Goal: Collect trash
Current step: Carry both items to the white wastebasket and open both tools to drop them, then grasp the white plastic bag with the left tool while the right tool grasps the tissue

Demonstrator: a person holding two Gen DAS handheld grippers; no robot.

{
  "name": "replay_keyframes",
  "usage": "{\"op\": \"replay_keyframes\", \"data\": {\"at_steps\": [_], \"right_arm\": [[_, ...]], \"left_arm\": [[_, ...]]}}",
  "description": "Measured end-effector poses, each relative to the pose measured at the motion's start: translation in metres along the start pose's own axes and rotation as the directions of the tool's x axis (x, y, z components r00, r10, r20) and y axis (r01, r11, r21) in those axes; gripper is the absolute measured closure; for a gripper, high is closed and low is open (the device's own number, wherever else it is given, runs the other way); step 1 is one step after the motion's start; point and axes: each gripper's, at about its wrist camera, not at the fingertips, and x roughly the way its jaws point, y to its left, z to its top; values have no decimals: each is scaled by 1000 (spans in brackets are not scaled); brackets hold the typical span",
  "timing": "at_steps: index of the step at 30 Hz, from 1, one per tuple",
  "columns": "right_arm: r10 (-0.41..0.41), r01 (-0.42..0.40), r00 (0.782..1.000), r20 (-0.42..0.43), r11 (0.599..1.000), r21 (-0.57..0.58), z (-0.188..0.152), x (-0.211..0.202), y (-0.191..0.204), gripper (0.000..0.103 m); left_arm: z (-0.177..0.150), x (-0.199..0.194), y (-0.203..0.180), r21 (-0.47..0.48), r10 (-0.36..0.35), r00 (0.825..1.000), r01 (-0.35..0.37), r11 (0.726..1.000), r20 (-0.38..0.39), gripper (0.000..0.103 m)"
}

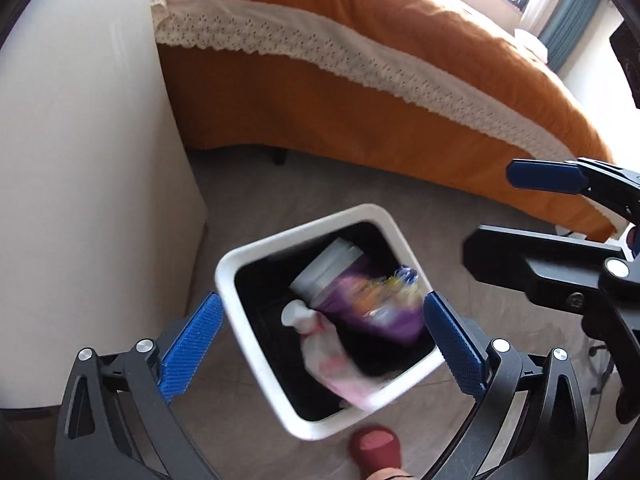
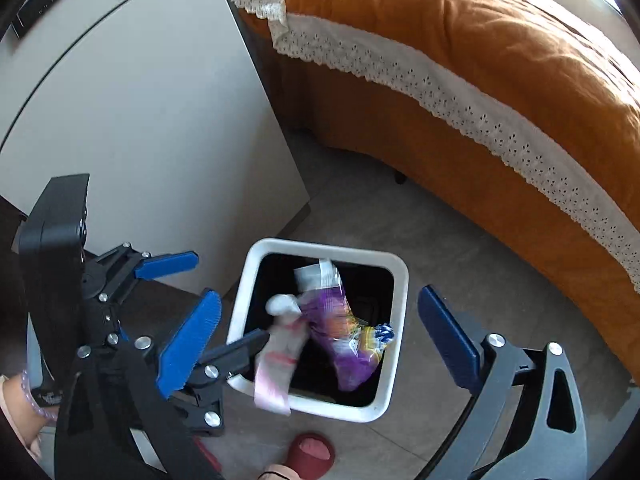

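Trash is dropping into the white bin [image 2: 394,276] on the floor [image 2: 452,248] beside the bed [image 2: 500,80]: a purple snack wrapper [image 2: 352,340] and a pink-and-white bag [image 2: 276,364], both blurred, sit over its black-lined opening, the bag draped at the near rim. Your left gripper [image 1: 322,344] and right gripper [image 2: 320,340] both hover above the bin with fingers [image 2: 190,344] spread wide and nothing in them. You look to be at the drop-off step, so next check the bag falls inside, then lift away to seek more litter.
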Motion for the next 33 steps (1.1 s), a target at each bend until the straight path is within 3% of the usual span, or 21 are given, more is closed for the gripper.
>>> {"op": "replay_keyframes", "data": {"at_steps": [7,18,22,26,33], "right_arm": [[-17,18,999,29,999,-37,17,-41,8,5],[20,-2,974,226,997,-80,77,-206,55,5],[52,-14,952,300,992,-126,93,-259,75,5],[86,-20,926,368,984,-179,103,-302,99,5],[213,-66,869,447,945,-321,124,-360,158,5]], "left_arm": [[14,-64,2,-12,64,998,-64,998,23,5],[71,-233,-27,-66,119,979,-109,992,163,5],[84,-294,-31,-102,164,960,-144,984,225,5],[88,-353,-32,-144,232,930,-198,970,285,5],[66,-455,-11,-260,377,862,-299,918,340,5]]}}
